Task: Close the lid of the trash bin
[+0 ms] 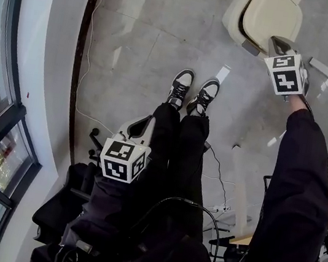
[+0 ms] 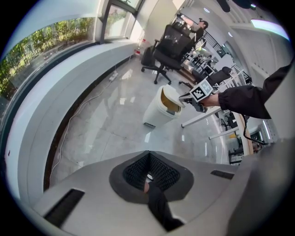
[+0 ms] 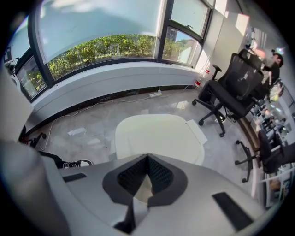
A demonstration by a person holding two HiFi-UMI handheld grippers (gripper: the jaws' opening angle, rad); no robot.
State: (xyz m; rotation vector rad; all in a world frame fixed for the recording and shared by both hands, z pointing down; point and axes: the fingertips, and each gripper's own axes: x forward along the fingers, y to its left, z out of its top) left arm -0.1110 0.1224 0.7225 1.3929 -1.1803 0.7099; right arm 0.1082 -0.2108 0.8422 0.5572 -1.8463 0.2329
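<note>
Directly ahead of the person, the cream plastic trash bin (image 1: 236, 15) stands on the grey polished floor (image 1: 155, 32), and the left gripper view shows a brownish gap under its rounded lid (image 3: 156, 136). The right gripper (image 3: 147, 161) is over the lid, jaws pressed together and empty. The left gripper (image 2: 148, 156) is well apart from the bin, jaws likewise closed on nothing.

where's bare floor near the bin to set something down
Bare floor: the stretch between the trash bin, the white cable along the window wall and the shoes. Crowded around the black chair.
</note>
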